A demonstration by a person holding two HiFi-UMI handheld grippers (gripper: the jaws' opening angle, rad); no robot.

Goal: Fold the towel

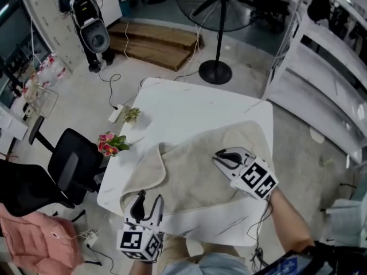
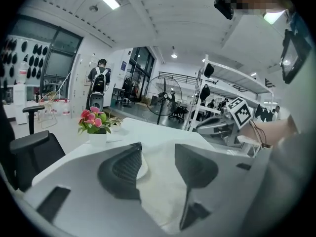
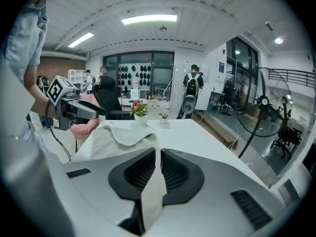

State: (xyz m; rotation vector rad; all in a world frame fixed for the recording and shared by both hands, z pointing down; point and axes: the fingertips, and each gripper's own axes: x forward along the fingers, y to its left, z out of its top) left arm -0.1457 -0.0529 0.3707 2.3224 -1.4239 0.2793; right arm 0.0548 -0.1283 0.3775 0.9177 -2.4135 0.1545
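A beige towel [image 1: 195, 176] lies spread on the white table [image 1: 189, 107], its left edge folded over onto itself. My right gripper [image 1: 219, 155] hovers over the towel's middle right. In the right gripper view a strip of the towel [image 3: 154, 181] runs up between the nearly closed jaws of the right gripper [image 3: 158, 151], which pinch it. My left gripper [image 1: 148, 199] is at the table's near left edge, open, with nothing between its pads. In the left gripper view the towel [image 2: 163, 186] shows beyond the left gripper [image 2: 158, 147].
Pink flowers in a white pot [image 1: 112, 144] and a small plant [image 1: 131, 114] stand at the table's left edge. A black office chair [image 1: 69, 165] is left of the table, a standing fan [image 1: 215, 70] behind it, and a pink cloth [image 1: 40, 239] at bottom left.
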